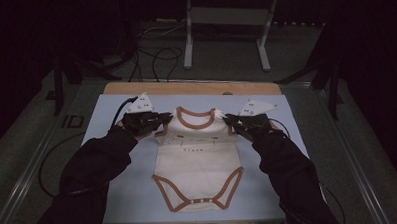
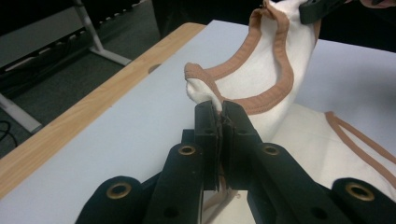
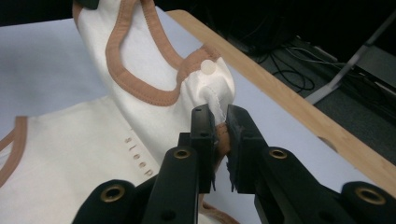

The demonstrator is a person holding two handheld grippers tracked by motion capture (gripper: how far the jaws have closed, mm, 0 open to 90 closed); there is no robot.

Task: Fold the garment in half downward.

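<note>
A white baby bodysuit (image 1: 196,162) with brown trim lies on the pale blue table top (image 1: 139,194), neck away from the person. My left gripper (image 1: 156,118) is shut on its left shoulder (image 2: 201,88), which is lifted off the table. My right gripper (image 1: 232,120) is shut on the right shoulder (image 3: 212,88), beside a white snap button (image 3: 207,67). The brown neckline (image 2: 275,70) stretches between the two grippers. The lower half with the leg openings (image 1: 199,194) rests flat near the table's front edge.
A wooden strip (image 1: 190,87) borders the table's far edge. Beyond it stand a white metal frame (image 1: 223,21) and loose black cables (image 1: 159,58) on the grey floor. Dark sleeves (image 1: 93,170) reach in from the bottom on both sides.
</note>
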